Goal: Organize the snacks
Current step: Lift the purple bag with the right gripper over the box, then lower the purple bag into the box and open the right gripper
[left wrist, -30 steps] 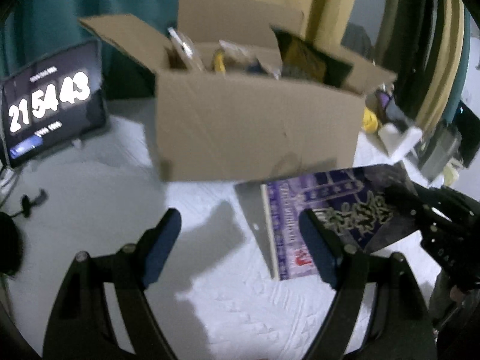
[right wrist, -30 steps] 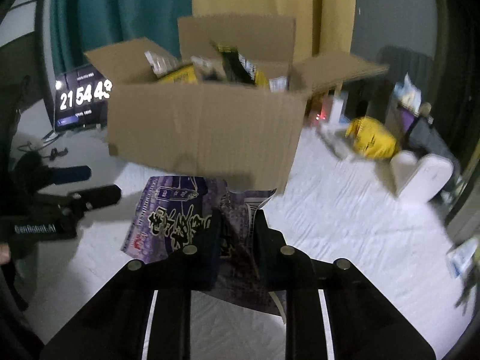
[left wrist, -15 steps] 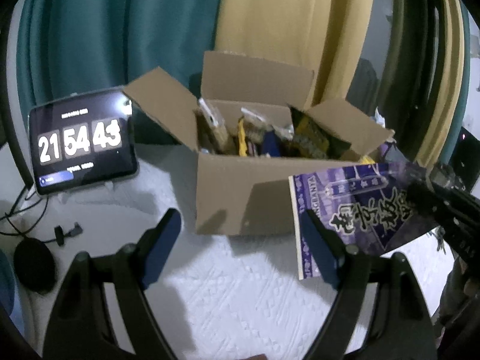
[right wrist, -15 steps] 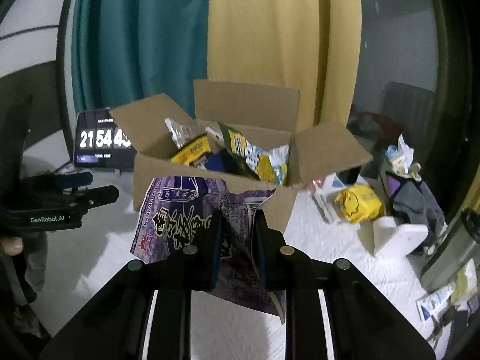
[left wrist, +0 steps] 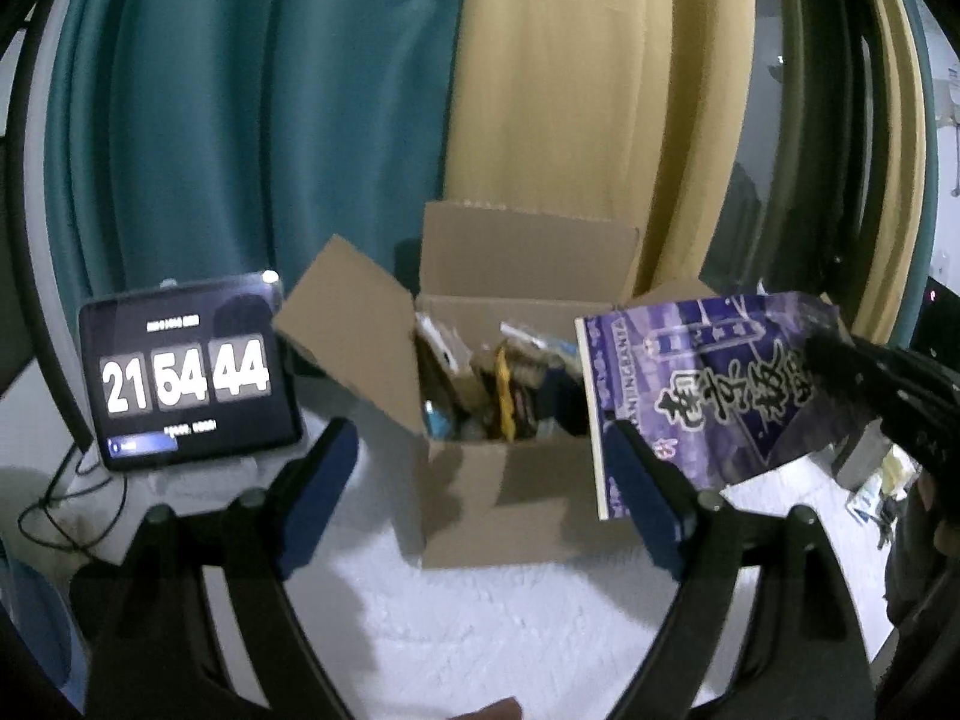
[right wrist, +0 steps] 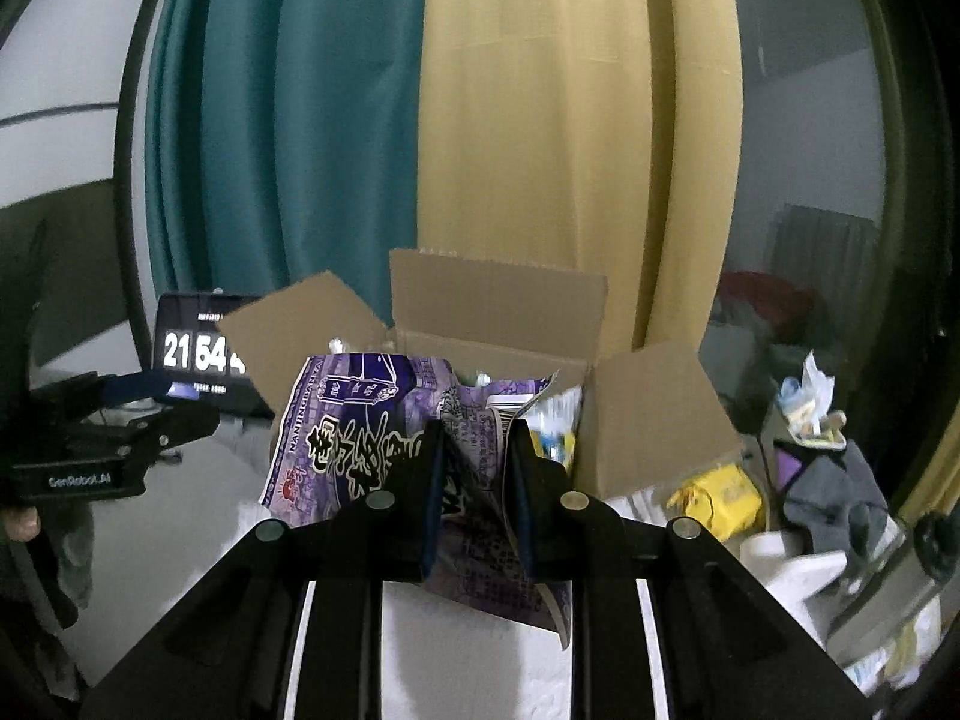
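The right wrist view shows the right gripper with its fingers clenched on the crumpled lower edge of a purple snack bag, which hangs in the air in front of the cardboard box, its top edge level with the box's near rim. The box stands at twelve o'clock on the white counter with all four flaps open and several packets already standing inside. In the left wrist view the left gripper has just been opening its fingers; they stand released and wide with nothing between them, and the bag sits at two o'clock, just beyond the right-hand finger. A tablet clock leans at ten o'clock. The step in hand looks like carrying the bag to the box. The next move calls for taking it forward over the near wall, clear of the flaps, then lowering it among the packets before letting go.
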The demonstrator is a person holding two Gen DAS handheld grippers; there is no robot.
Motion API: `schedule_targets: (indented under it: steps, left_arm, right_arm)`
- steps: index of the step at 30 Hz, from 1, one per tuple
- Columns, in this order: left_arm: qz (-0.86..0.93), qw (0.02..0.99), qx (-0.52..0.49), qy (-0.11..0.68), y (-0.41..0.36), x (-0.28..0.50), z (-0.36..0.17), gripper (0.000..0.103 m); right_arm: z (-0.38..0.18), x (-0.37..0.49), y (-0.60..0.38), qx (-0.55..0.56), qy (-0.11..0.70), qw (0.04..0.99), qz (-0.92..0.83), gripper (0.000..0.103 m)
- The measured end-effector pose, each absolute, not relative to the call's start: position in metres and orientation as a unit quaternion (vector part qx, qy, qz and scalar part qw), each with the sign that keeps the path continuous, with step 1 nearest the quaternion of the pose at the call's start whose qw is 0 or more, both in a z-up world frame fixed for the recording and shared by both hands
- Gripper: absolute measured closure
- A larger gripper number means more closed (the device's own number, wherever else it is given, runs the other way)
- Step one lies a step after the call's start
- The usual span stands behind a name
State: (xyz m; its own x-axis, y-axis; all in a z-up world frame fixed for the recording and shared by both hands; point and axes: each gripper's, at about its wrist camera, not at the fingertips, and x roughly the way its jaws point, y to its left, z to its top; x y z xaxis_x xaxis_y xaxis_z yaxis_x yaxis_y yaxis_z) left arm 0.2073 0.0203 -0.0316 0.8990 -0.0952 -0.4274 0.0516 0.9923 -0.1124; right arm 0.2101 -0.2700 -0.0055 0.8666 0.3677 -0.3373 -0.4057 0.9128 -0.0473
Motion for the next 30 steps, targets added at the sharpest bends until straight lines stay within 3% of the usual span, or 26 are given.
schedule_targets:
  steps: [30]
  left_arm:
    - [-0.035,0.985,-0.032,0.166,0.013,0.327,-0.006,0.016]
  right_arm:
    - [0.020,0.365,-0.247,-0.013,0.139,0.969,0.202,0.081]
